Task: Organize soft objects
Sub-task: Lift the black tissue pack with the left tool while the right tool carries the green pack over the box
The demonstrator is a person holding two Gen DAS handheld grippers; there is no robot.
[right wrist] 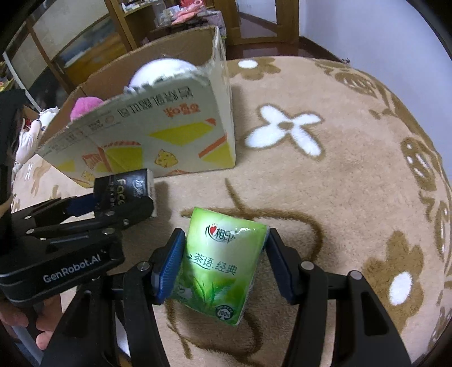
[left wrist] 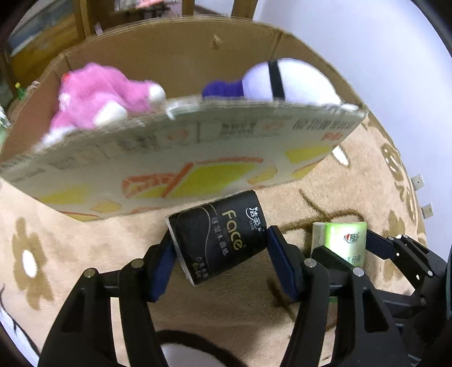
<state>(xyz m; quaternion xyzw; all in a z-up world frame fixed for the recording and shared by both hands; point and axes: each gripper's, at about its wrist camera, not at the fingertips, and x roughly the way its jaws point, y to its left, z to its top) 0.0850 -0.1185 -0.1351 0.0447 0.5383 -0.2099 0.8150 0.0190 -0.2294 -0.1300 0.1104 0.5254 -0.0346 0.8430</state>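
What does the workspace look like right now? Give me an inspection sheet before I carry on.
Surface: beige carpet with brown and white flower pattern.
Job's things: black tissue pack and green tissue pack, each held above the carpet; open cardboard box holding a pink plush and a white and purple plush.
Clutter: small white toy left of the box.
Grippers: left tongs shut on the black pack; right tongs shut on the green pack.
Cables: nothing seen.
Surroundings: wooden shelving behind the box, white wall.
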